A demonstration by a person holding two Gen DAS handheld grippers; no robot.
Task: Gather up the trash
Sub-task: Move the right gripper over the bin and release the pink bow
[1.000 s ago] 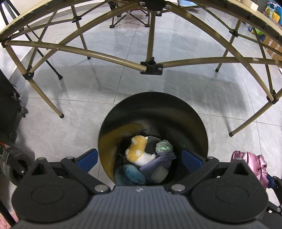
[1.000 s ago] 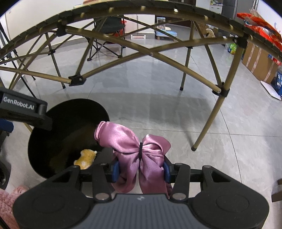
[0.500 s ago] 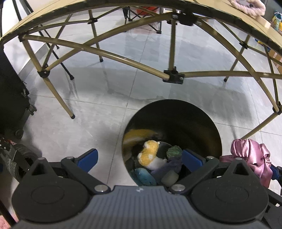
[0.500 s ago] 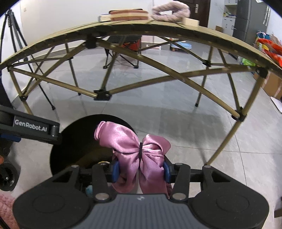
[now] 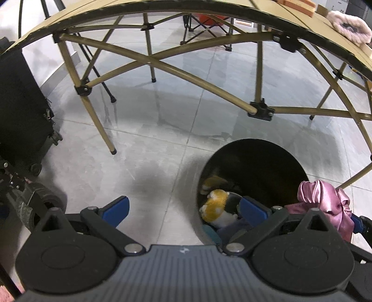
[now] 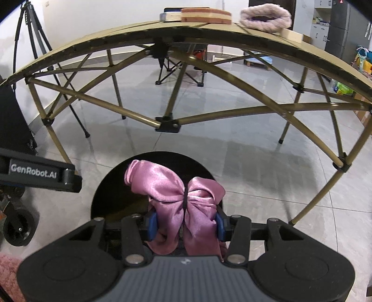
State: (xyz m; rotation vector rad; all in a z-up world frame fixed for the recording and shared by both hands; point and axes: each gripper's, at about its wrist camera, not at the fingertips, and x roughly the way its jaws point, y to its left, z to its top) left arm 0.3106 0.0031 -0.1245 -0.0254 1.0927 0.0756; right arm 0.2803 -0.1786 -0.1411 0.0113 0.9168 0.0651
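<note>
Left gripper has its blue-padded jaws spread wide with nothing between them, just grey floor tile. At about 4 o'clock sits the round black trash bin, with an orange-and-white plush toy inside. A shiny pink satin bow hangs at its right rim. The tan folding table frame arches across 12 o'clock.

We see a glossy pink satin bow, a smooth black bin holding a fuzzy plush toy, polished grey floor tiles, brassy metal table legs with black plastic joints, and a fluffy pink ring.
</note>
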